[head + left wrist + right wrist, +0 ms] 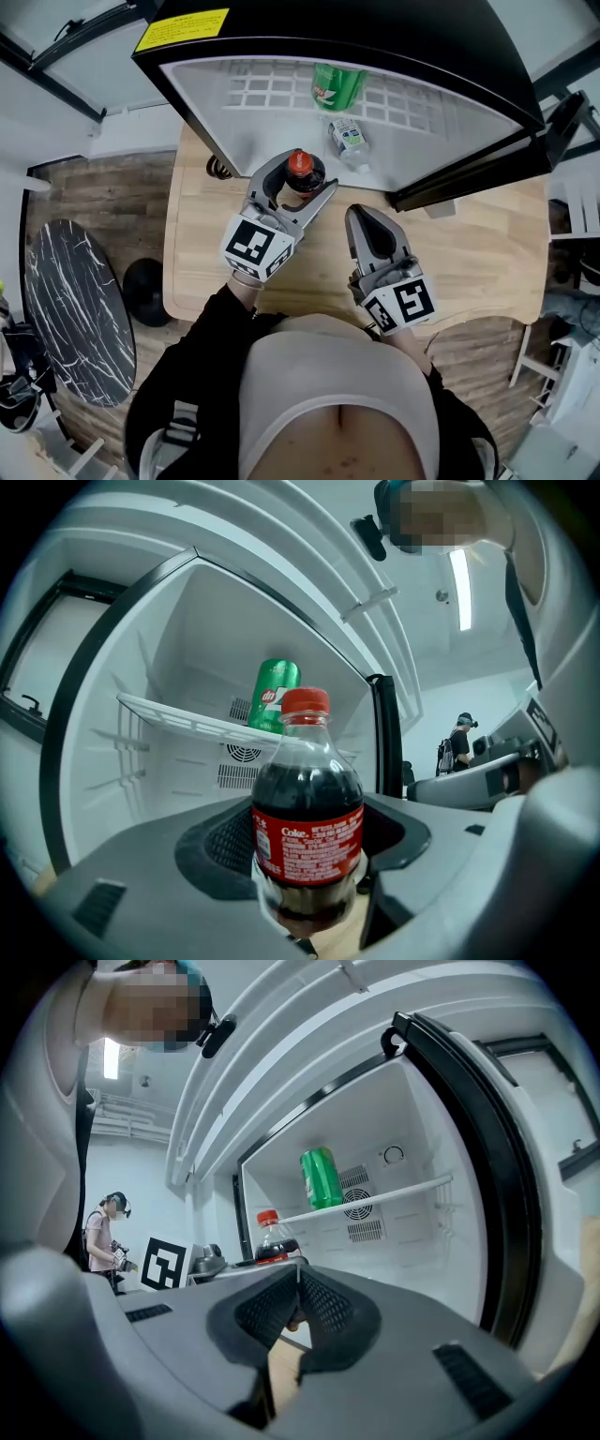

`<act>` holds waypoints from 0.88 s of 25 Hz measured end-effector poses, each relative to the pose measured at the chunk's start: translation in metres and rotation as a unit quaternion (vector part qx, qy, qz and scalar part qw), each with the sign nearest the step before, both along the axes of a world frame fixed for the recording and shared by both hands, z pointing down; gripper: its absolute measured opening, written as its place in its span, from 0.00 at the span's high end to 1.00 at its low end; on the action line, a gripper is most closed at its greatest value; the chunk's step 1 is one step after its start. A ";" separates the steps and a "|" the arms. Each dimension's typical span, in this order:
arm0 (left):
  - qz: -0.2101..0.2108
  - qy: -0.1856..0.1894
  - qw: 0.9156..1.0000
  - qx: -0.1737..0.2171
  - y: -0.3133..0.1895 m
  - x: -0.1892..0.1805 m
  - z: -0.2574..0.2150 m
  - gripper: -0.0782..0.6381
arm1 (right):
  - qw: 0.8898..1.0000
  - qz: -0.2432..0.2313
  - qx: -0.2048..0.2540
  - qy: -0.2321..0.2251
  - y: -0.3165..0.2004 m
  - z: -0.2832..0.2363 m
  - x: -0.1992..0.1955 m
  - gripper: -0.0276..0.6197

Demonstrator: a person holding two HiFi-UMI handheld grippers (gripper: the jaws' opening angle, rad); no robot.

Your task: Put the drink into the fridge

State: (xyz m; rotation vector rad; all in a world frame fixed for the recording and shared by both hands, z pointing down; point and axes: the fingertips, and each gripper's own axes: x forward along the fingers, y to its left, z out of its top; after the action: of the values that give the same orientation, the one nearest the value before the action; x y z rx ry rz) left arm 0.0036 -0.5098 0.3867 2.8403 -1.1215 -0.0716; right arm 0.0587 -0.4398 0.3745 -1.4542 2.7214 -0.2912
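At desk left, left gripper (300,187): fingers grasping red-capped dark cola plastic bottle (302,172), upright.
Bottle position: just outside open black mini fridge (450,131), at its mouth.
Fridge inside: green can (336,86) on white wire shelf (262,94); small clear bottle (347,136) nearby.
Right gripper (356,214): fingers clenched, empty, over light wooden desk (469,262).

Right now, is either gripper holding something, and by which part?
The left gripper holds the cola bottle by its lower body, about the red label. The right gripper is shut and holds nothing.
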 end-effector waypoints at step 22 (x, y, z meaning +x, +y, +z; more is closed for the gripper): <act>-0.013 -0.015 1.000 -0.009 -0.062 0.008 0.049 0.46 | 0.998 0.037 -0.035 0.021 -0.012 0.019 0.023 0.91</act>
State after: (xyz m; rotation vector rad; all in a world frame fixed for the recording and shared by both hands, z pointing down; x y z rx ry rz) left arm 0.0114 -0.5715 0.4355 2.8212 -1.1592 -0.0201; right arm 0.0816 -0.4522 0.3935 -1.5924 2.7079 -0.3614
